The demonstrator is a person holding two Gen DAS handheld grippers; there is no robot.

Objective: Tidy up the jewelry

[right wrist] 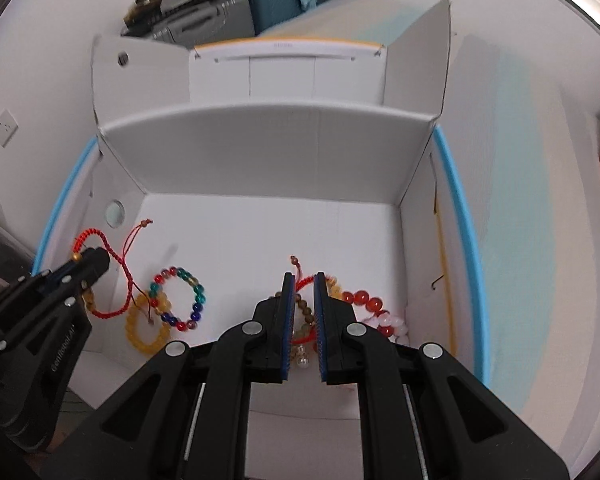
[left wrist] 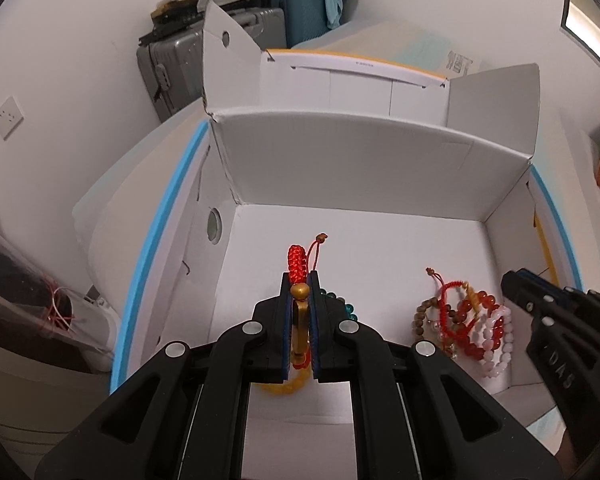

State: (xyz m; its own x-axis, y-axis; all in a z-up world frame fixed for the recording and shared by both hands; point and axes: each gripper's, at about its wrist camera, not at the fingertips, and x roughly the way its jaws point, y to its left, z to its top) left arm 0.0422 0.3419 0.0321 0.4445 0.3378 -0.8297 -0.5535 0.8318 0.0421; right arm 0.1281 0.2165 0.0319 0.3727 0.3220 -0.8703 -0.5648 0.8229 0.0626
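Two grippers over beaded bracelets [right wrist: 178, 300], left gripper [left wrist: 300, 280] seemingly clasping braided red cord [left wrist: 296, 258].

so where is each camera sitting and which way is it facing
Left wrist: on the left hand-held gripper, looking down into the white box; its jaws are shut on a red cord bracelet; the right hand-held gripper shows at the right edge.
Right wrist: on the right hand-held gripper, looking down over the bracelet pile; the left one shows at the left edge.
Shared: box, pile, red cord bracelet, both grippers.
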